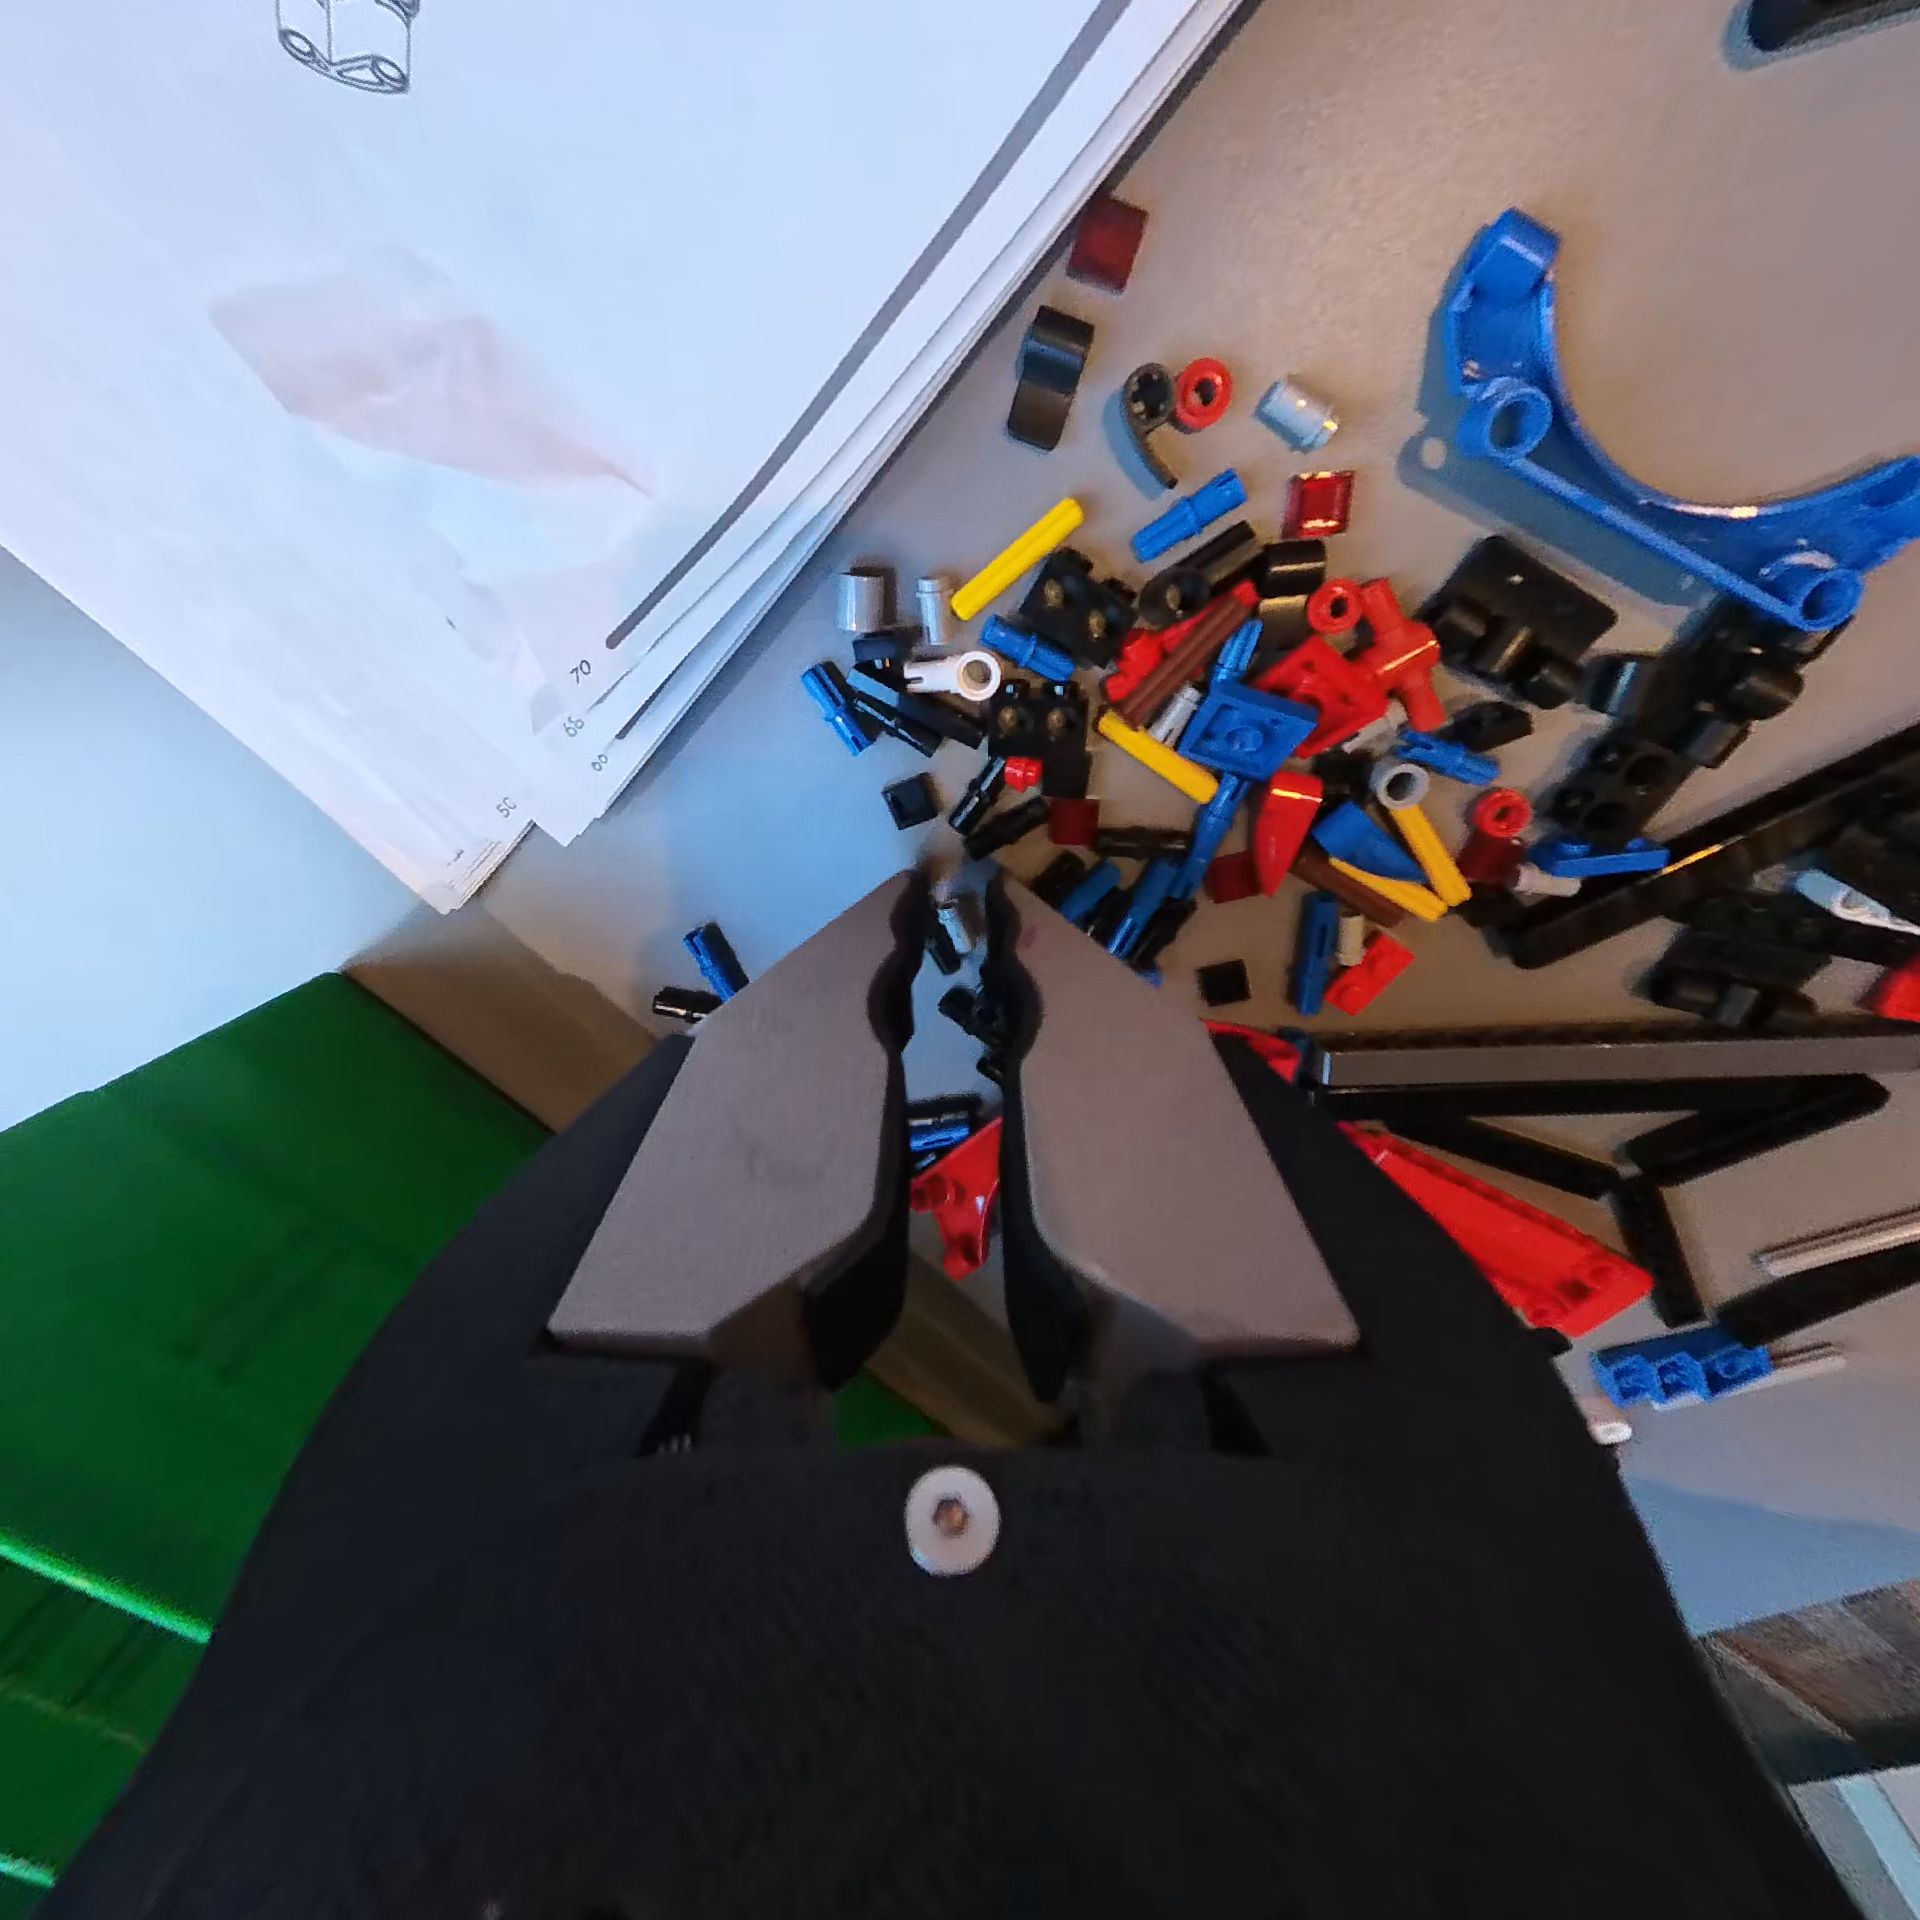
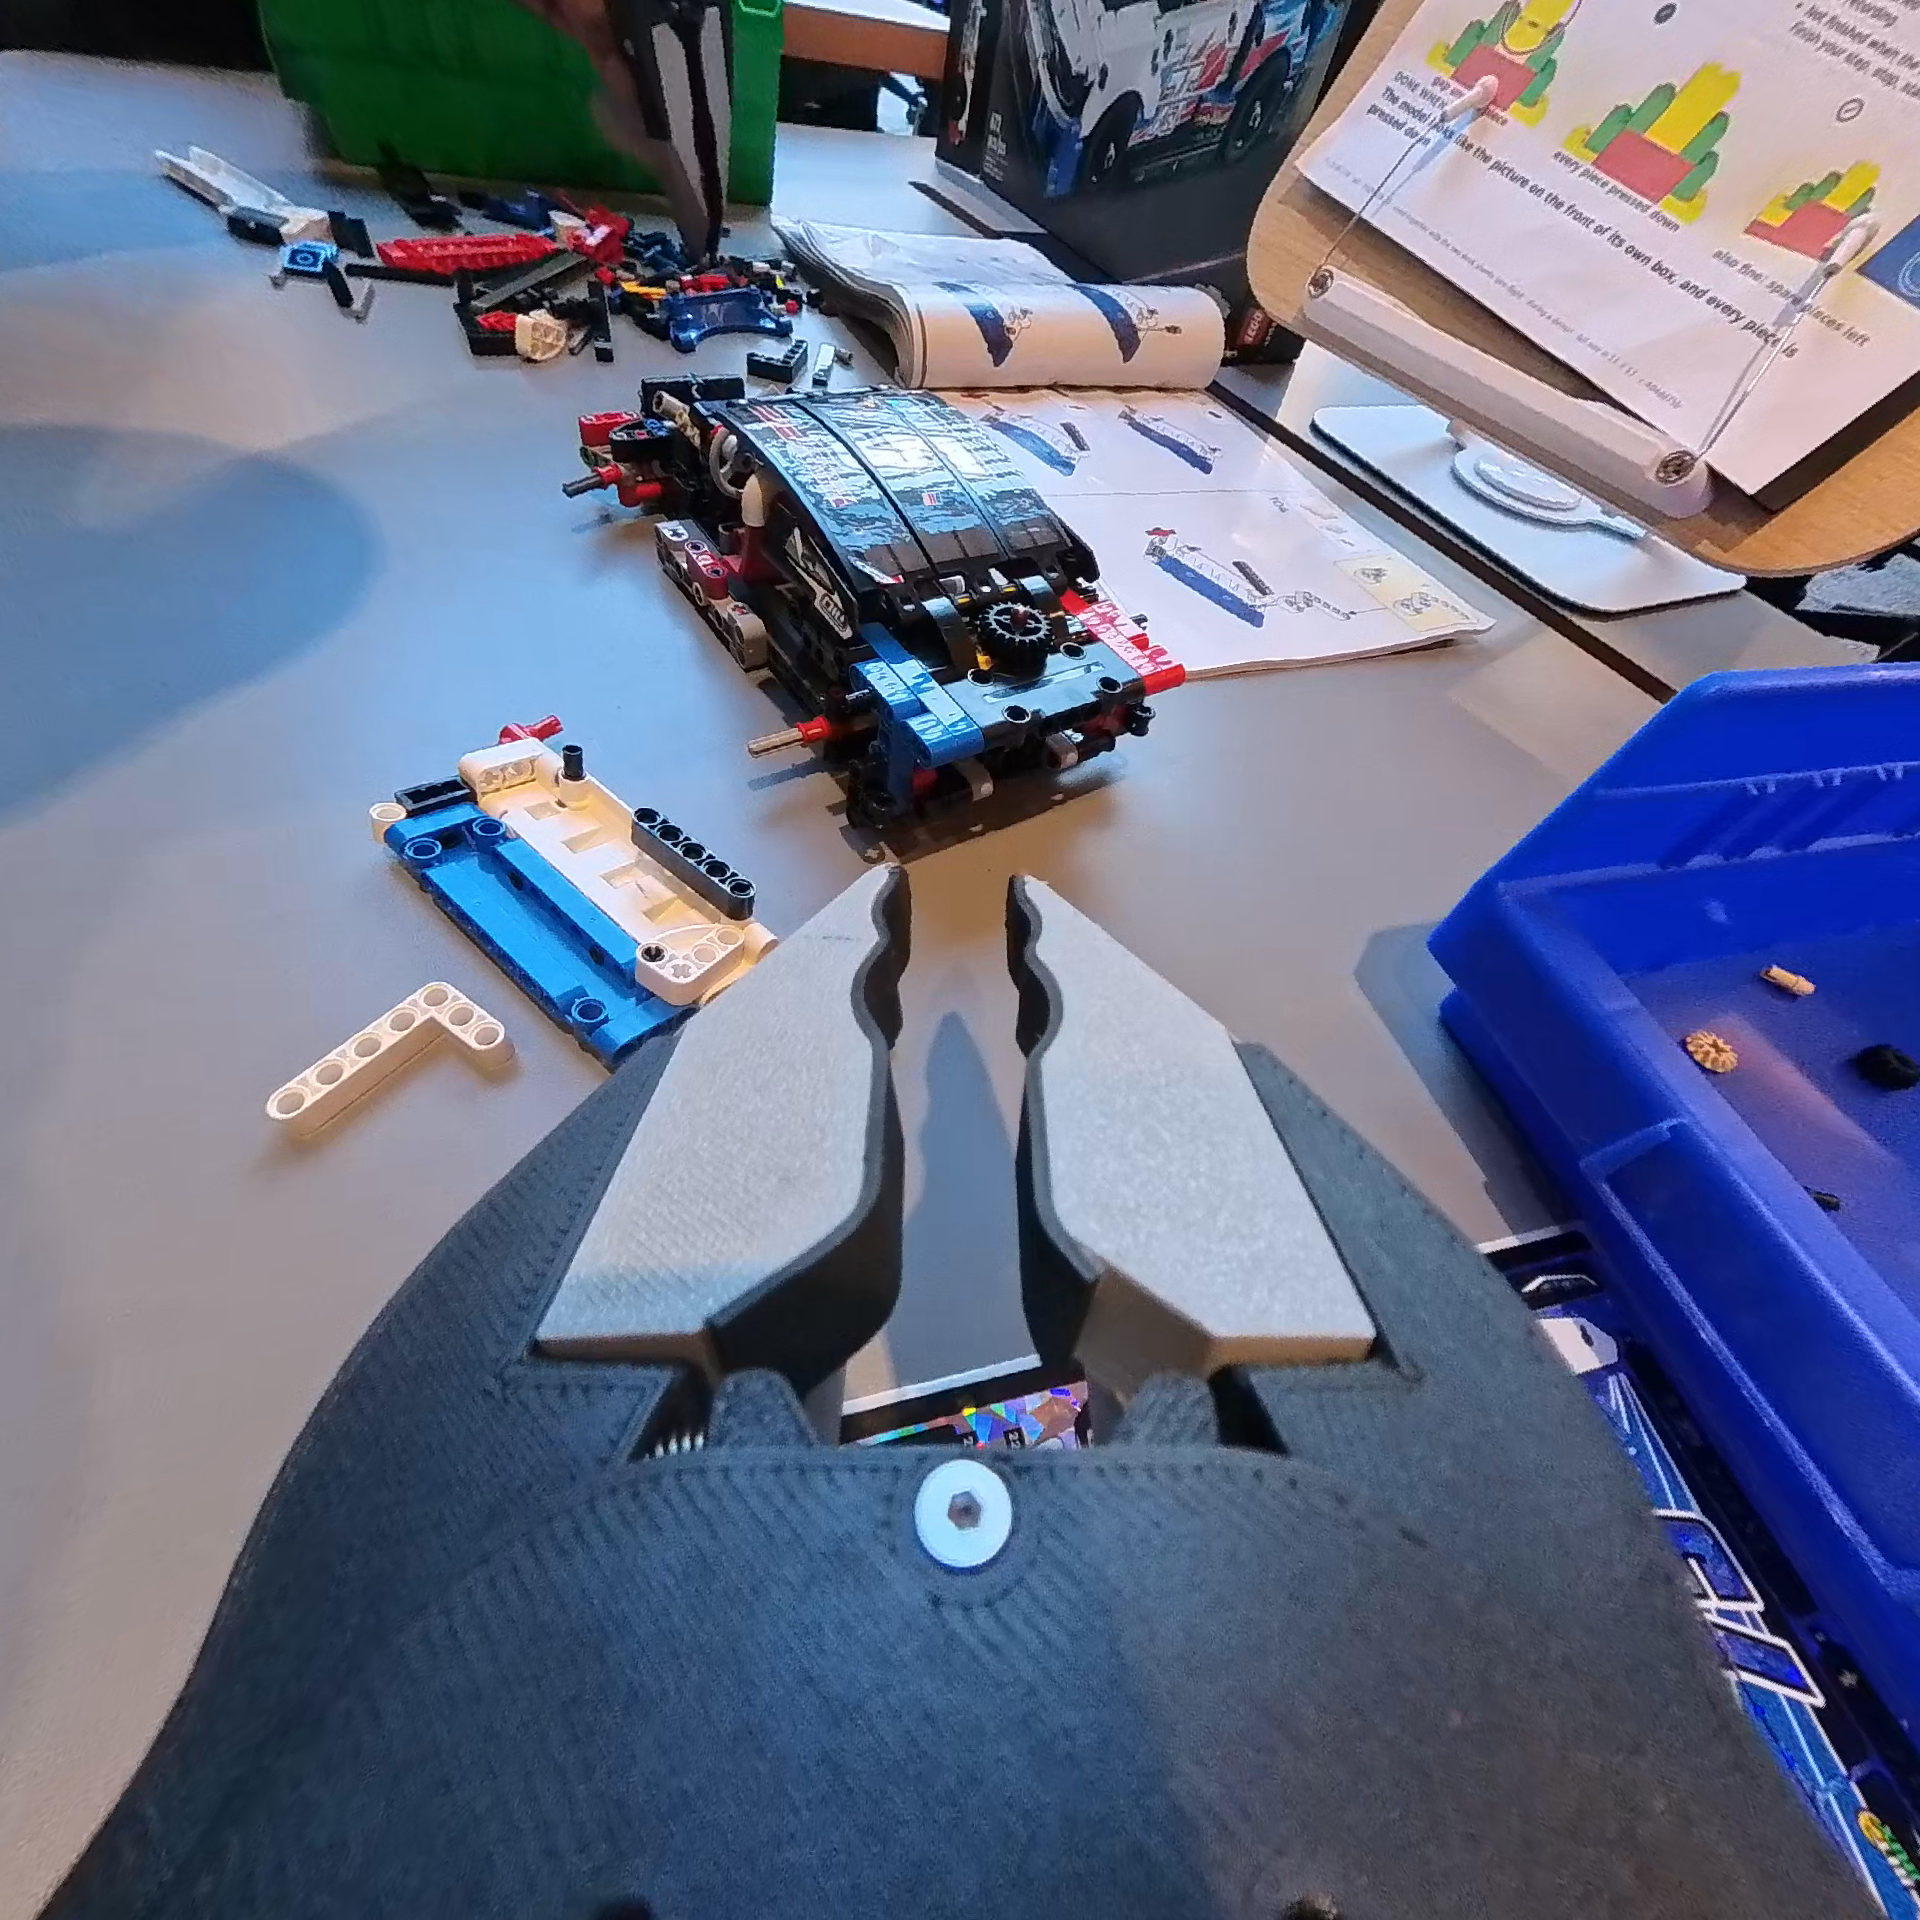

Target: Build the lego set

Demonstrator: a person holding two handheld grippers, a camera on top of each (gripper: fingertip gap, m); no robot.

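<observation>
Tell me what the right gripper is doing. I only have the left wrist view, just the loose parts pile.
Observer: The right gripper is open and empty, over bare table, just short of the part-built car.
Operator: Any subassemblies near it?
Observer: A blue and white panel assembly lies to its left, with a loose white L-beam nearer the camera.
Operator: Anything on its right?
Observer: A blue bin with only a few small pieces in it.
</observation>
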